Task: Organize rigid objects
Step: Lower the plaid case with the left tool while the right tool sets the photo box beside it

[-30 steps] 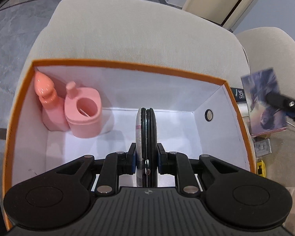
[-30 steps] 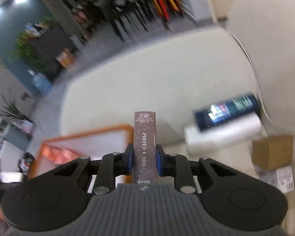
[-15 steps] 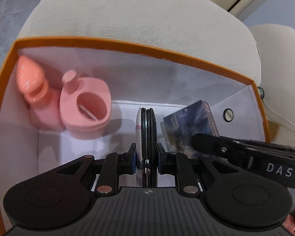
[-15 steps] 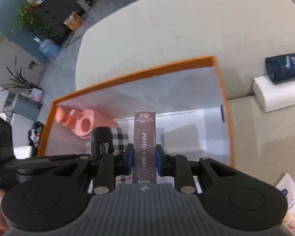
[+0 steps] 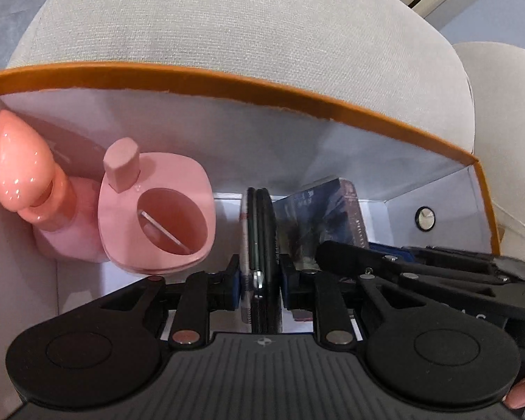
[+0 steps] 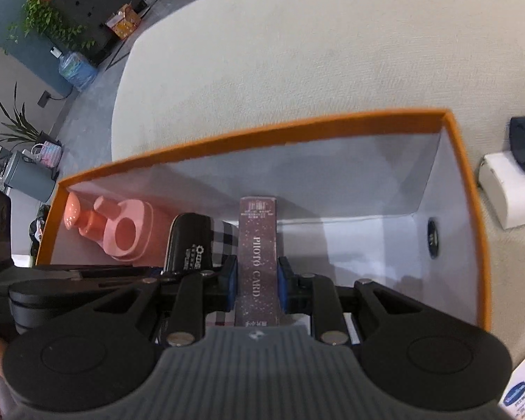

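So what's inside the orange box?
The orange box holds a pink bottle, a pink cup, a round black case and a photo card box. The grippers cover much of its floor.

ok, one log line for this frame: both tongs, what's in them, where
left tongs: opening, round black case between pads | right tongs: shut on photo card box | both inside orange box | pink dispenser set already in
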### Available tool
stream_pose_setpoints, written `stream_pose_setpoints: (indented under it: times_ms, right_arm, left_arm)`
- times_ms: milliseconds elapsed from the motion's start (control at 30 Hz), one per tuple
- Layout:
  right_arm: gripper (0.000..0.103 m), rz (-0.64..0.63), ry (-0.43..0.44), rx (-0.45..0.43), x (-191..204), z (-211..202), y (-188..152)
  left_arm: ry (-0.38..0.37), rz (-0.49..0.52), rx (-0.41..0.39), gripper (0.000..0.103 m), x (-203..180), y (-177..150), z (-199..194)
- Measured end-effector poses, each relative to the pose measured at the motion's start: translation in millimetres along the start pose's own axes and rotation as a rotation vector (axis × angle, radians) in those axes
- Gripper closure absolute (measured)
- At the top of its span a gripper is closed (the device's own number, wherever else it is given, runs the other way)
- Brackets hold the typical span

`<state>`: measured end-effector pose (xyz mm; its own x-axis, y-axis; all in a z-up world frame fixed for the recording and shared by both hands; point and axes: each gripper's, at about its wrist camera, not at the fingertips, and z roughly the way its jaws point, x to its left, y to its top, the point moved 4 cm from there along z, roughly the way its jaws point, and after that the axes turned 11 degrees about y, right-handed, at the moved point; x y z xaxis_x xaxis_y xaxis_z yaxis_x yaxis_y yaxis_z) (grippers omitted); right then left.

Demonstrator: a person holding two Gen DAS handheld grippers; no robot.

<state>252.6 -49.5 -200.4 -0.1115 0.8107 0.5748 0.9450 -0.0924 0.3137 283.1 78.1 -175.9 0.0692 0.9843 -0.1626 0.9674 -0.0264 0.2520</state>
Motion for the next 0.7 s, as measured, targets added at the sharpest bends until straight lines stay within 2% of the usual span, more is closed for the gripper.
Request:
stream_pose_setpoints:
  times_ms: [100,167,233,333,400,500,533,700]
  right_arm:
    - [0.078,-0.045,-0.032,0.016,4.4,2.4,1.5]
    - [0.074,-0.096,-0.082,0.022,9.1,0.2,2.2]
    - [0.073,-0.159,-0.122,0.032,12.2,-5.6,1.7]
    - [0.071,-0.248,-0.138,0.064,17.6,-8.5,-0.3]
    - [0.067,-0.308,-0.141,0.116,19.5,-3.8,-2.7]
    - [0.057,-0.43,-0.146,0.188,24.9,2.4,-8.6]
    - [0.056,-0.473,-0.159,0.214,25.9,4.5,-10.5]
    - [0.047,-0.617,-0.186,0.326,30.3,12.0,-20.1]
  left_arm:
    - [0.046,0.028,-0.018,0.071,-2.7,1.3,-8.2]
    - [0.078,0.064,-0.034,0.062,-7.3,0.4,-14.8]
    - [0.125,0.107,-0.043,0.059,-15.3,-0.9,-18.9]
    - [0.161,0.17,-0.042,0.056,-23.0,-5.8,-24.6]
    - [0.168,0.208,-0.033,0.049,-25.0,-9.6,-26.6]
    - [0.182,0.265,-0.007,0.045,-24.0,-17.8,-27.5]
    - [0.196,0.288,0.004,0.044,-23.5,-19.7,-26.8]
    - [0.224,0.375,0.07,0.043,-23.0,-32.3,-20.6]
